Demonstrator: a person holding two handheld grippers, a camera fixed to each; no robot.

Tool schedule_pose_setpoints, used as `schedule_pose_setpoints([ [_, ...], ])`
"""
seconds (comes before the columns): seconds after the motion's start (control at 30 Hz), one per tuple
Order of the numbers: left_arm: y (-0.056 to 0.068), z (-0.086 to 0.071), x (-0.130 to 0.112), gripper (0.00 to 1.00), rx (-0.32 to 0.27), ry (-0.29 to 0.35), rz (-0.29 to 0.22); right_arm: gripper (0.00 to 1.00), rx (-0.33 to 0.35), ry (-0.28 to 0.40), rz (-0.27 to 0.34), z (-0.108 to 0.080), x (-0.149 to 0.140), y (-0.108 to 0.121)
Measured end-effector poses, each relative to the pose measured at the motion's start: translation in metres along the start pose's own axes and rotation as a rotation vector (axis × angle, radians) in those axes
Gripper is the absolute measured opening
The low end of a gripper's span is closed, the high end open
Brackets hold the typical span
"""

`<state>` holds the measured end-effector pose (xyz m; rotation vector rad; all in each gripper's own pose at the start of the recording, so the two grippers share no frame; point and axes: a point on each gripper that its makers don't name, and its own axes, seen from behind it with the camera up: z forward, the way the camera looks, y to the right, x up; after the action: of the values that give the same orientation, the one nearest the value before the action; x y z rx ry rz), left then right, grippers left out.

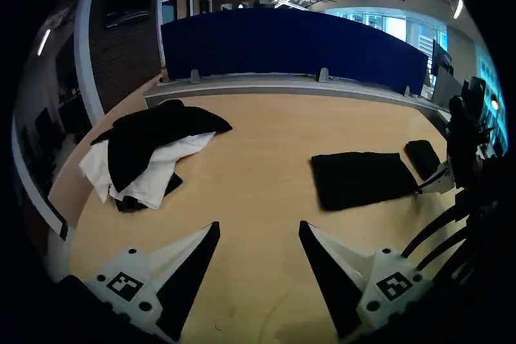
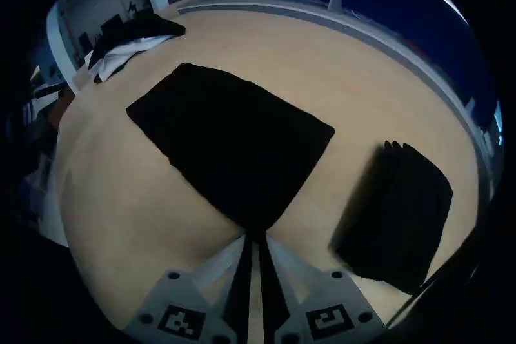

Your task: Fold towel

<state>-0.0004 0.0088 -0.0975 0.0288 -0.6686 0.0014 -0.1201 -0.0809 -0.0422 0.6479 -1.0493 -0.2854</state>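
A black towel [image 2: 232,144] lies flat and folded on the light wooden table [image 2: 129,202]. Its near corner runs in between the fingers of my right gripper [image 2: 254,237], which is shut on it. In the left gripper view the same towel [image 1: 361,177] lies right of centre, with the right gripper [image 1: 433,184] at its right edge. My left gripper [image 1: 258,241] hovers open above bare table [image 1: 258,150], nothing between its fingers.
A loose pile of black and white towels [image 1: 148,150] sits at the table's left; the pile [image 2: 122,40] is far off in the right gripper view. A stack of folded black towels [image 2: 400,215] lies beside the held towel. A blue divider [image 1: 290,40] bounds the far edge.
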Motion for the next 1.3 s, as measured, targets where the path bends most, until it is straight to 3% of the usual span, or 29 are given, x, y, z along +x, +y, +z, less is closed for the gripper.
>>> schedule_pose_setpoints([
  [0.43, -0.001, -0.002, 0.002, 0.91, -0.005, 0.006, -0.004, 0.07, -0.009, 0.047, 0.006, -0.014, 0.022, -0.001],
  [0.97, -0.008, -0.013, 0.002, 0.91, -0.01, 0.019, -0.03, 0.07, -0.031, 0.152, -0.084, -0.05, 0.109, -0.018],
  [1.17, -0.011, -0.014, -0.002, 0.91, -0.018, 0.018, -0.031, 0.07, -0.025, 0.183, -0.113, -0.051, 0.142, -0.032],
  [1.3, -0.011, -0.017, -0.004, 0.91, -0.024, 0.019, -0.03, 0.07, -0.023, 0.177, -0.139, -0.048, 0.149, -0.041],
])
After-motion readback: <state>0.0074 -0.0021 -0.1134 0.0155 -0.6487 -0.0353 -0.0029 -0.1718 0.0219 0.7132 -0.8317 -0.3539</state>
